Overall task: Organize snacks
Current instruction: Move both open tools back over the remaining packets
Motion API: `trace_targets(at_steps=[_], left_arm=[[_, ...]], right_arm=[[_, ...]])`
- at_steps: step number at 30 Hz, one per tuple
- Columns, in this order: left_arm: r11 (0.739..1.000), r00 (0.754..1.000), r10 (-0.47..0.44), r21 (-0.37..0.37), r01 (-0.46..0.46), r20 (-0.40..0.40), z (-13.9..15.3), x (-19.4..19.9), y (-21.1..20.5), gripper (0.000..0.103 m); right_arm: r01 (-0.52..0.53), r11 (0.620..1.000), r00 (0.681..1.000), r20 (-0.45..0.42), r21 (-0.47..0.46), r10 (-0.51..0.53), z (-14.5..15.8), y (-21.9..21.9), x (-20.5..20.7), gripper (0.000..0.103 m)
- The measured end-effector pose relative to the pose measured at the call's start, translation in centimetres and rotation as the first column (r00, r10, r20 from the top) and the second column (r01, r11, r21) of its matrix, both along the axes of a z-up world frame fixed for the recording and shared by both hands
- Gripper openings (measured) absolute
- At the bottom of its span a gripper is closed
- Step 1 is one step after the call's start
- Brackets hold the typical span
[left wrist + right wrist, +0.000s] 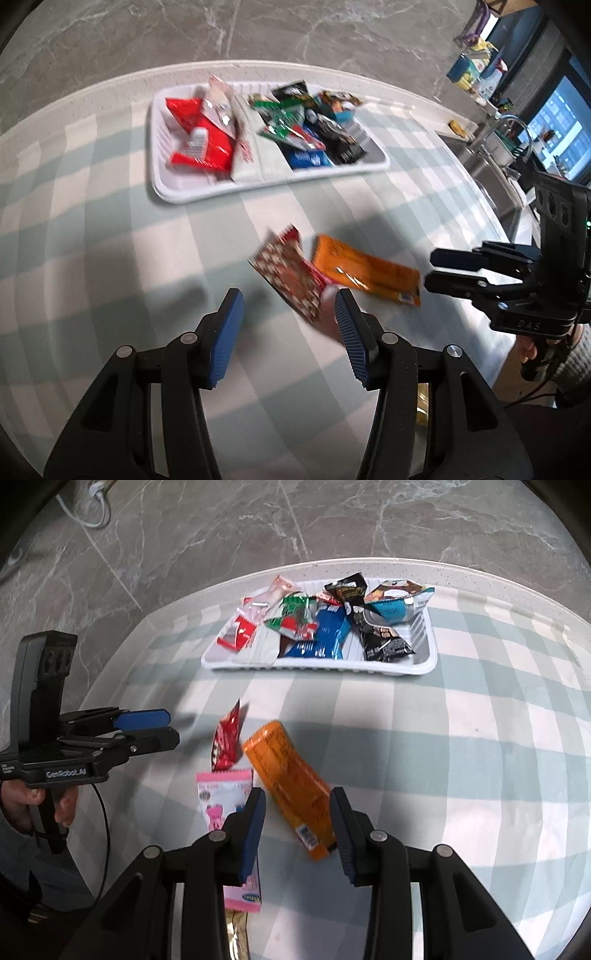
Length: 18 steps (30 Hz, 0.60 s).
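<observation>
Left gripper (288, 306): jaws parted, nothing clamped, above the checked cloth on the counter (110, 229). A red patterned packet (291, 275) lies just beyond the right-hand pad, clear of both pads.

Right gripper (297, 808): jaws parted, released. The near end of the orange packet (291, 779) lies between the blue pads, neither pad pressing it. Its long axis runs from the jaws away toward the white tray (430, 664), leaning left; the barcode end is nearest the jaws.

Right wrist view only: a pink packet (223, 794) just left of the orange one, partly under the left pad, and a gold wrapper (236, 934) below it. There the red packet (227, 744) stands on edge beside the orange packet's far end. "GenRobot.AI" reads on the left gripper's (147, 727) body, held by a hand (33, 803).

Left wrist view only: a sink and tap (513, 129) right of the tray (162, 192), with cluttered shelves behind. The right gripper (439, 271) shows there at the orange packet's (364, 275) right end.

Tray sits beyond the loose packets, at the counter's far edge: red packs at its left, green, blue and black packs toward its right. Pack lettering too blurred to read.
</observation>
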<state>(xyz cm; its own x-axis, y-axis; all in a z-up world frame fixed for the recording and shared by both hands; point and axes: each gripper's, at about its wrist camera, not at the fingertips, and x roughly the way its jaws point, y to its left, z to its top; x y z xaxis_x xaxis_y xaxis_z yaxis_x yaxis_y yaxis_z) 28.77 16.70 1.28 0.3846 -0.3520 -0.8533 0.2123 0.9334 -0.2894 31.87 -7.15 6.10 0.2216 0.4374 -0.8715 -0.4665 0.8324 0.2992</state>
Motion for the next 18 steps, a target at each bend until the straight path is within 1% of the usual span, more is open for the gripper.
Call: trace_targets(at_steps=[7,11,14,16,18], left_arm=[[0.998,0.997,-0.056,-0.035,0.055,-0.049,-0.8,-1.7,-2.7,0.051],[0.997,0.995,-0.068,-0.031,0.066,-0.075,-1.2,-2.2,-4.4,0.051],[0.999,0.994,-0.049,-0.021,0.047,-0.095,-1.5,-2.6,-5.2,0.051],[0.999,0.993,-0.027,-0.025,0.025,-0.113,-1.7,-2.9,-5.6,0.051],[1.0,0.992,0.002,-0.014,-0.003,-0.128,-1.9,-3.1,-5.7,0.051]], right_arm=[[-0.006,1.0,0.999,0.042,-0.031,0.008,0.2,-0.4,-1.3,0.039],[-0.017,1.0,0.998,0.053,-0.024,0.018,0.2,-1.0,-1.7,0.04],[-0.035,0.999,0.998,0.055,-0.017,0.036,0.1,-1.5,-1.8,0.04],[-0.063,0.998,0.996,0.063,-0.013,0.063,0.1,-1.8,-1.9,0.04],[-0.089,0.996,0.994,0.062,-0.007,0.09,0.0,-2.0,-1.9,0.041]])
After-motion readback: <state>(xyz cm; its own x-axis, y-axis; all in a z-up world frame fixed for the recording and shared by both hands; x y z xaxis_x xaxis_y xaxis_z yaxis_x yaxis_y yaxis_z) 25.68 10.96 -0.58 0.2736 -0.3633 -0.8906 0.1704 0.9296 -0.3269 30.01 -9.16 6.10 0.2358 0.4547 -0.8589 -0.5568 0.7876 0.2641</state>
